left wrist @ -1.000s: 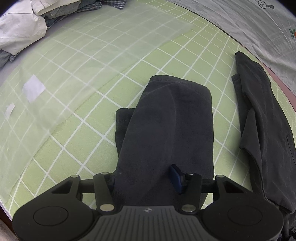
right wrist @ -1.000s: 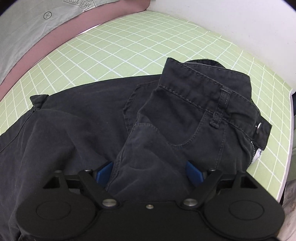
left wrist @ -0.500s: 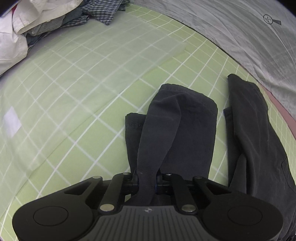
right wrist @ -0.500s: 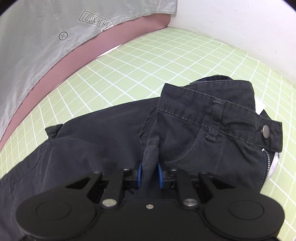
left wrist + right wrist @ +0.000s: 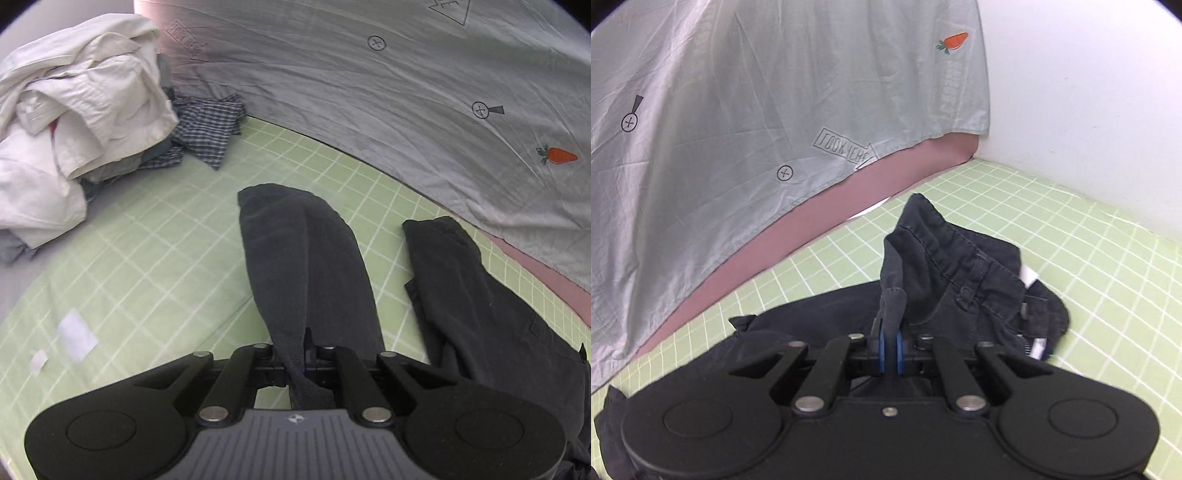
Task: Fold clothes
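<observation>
- Dark denim trousers [image 5: 964,280] lie across the green grid mat [image 5: 1071,229], long axis running side to side between the two hands: waistband end at the right, leg end at the left.
- Right gripper [image 5: 889,343] is clenched on a pinch of cloth just below the waistband [image 5: 960,254]; blue pads [image 5: 881,349] are pressed together with a fold of denim rising out between them. The button and fly side hangs off to its right, near the mat.
- Left gripper [image 5: 297,363] is clamped on the near edge of one trouser leg [image 5: 306,258]; that leg runs straight away from the jaws toward the grey printed sheet [image 5: 406,92] at the back.
- Second leg [image 5: 480,306] lies just beside it on the right, apart from the held one, bunched and not gripped.
- Each hand is nearest its own end, so the garment spans the gap between them. My read: the next move turns on carrying the two ends along that long axis, leg end toward waistband or both up to shake it flat.
- Risk, as a judgement: both pinches are narrow, so the loose leg may trail or twist.
- Pile of white and plaid clothes [image 5: 81,122] sits at the far left of the mat, well apart from the trousers.
- Pink wall strip [image 5: 820,229] shows under the sheet's hem.
</observation>
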A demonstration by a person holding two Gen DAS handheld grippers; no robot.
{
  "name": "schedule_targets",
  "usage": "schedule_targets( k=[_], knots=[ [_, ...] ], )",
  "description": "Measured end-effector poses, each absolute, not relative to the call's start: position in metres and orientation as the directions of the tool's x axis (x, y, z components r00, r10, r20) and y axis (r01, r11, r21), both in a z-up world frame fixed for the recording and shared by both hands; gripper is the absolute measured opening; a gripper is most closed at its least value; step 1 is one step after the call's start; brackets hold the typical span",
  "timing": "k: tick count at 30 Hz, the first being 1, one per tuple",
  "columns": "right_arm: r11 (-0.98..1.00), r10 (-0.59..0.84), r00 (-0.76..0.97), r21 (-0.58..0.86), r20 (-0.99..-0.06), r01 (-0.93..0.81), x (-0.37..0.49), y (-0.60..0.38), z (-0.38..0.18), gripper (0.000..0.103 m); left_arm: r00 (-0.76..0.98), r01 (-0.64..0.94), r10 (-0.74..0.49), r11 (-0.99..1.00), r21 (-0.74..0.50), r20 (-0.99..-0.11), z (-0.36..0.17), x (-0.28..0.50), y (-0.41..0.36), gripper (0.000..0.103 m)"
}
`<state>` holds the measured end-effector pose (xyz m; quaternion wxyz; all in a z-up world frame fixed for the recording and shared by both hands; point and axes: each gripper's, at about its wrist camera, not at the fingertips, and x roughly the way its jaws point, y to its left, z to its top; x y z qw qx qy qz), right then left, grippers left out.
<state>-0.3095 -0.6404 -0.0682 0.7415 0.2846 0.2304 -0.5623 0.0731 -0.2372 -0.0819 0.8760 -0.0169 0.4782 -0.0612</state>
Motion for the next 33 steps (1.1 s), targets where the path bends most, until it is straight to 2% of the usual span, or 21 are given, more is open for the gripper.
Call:
schedule_targets(
  k=[5,11,16,19,22,24,26,27,28,30,31,33],
  knots=[
    [0.198,-0.674,0.171,0.047,-0.719,0.979,-0.357,-0.599,-0.094,0.006,0.463,0.046,-0.026,0.999,-0.005,-0.886,-0.115,0.016,-0.185,0.006],
    [0.091,-0.588,0.142,0.109,-0.796,0.990,-0.399,-0.573,-0.128,0.006,0.414,0.003,-0.020,1.000,-0.020,-0.910,-0.138,-0.013,-0.147,0.007],
    [0.117,-0.629,0.155,0.104,-0.762,0.988,-0.408,-0.561,-0.112,0.006,0.480,-0.018,-0.060,0.997,-0.078,-0.875,-0.109,-0.020,-0.136,0.007],
    [0.098,-0.647,0.150,0.114,-0.747,0.989,-0.416,-0.557,-0.102,0.006,0.484,0.025,-0.031,0.999,-0.022,-0.875,-0.113,-0.023,-0.138,0.007],
    [0.093,-0.605,0.117,0.075,-0.788,0.993,-0.418,-0.554,-0.116,0.007,0.385,0.037,-0.028,0.999,-0.014,-0.922,-0.143,-0.021,-0.129,0.010],
    [0.093,-0.579,0.095,0.050,-0.810,0.994,-0.417,-0.551,-0.126,0.008,0.390,0.040,-0.038,0.999,-0.024,-0.920,-0.142,-0.024,-0.122,0.015],
    [0.092,-0.574,0.081,0.034,-0.815,0.995,-0.414,-0.545,-0.129,0.013,0.399,0.052,-0.048,0.998,-0.030,-0.916,-0.138,-0.026,-0.116,0.023],
    [0.092,-0.572,0.074,0.026,-0.817,0.995,-0.412,-0.542,-0.130,0.018,0.398,0.057,-0.059,0.998,-0.040,-0.915,-0.135,-0.023,-0.112,0.027],
    [0.089,-0.571,0.075,0.029,-0.818,0.996,-0.410,-0.538,-0.130,0.036,0.397,0.061,-0.071,0.997,-0.051,-0.915,-0.133,-0.020,-0.108,0.029],
    [0.087,-0.575,0.082,0.039,-0.814,0.995,-0.407,-0.528,-0.127,0.058,0.390,0.066,-0.088,0.996,-0.067,-0.917,-0.128,-0.012,-0.102,0.034],
    [0.091,-0.577,0.082,0.036,-0.812,0.995,-0.404,-0.523,-0.126,0.067,0.390,0.066,-0.086,0.996,-0.065,-0.917,-0.124,-0.007,-0.100,0.037],
    [0.101,-0.581,0.081,0.027,-0.810,0.994,-0.397,-0.513,-0.122,0.076,0.394,0.065,-0.081,0.996,-0.060,-0.916,-0.114,0.002,-0.096,0.047]
  ],
)
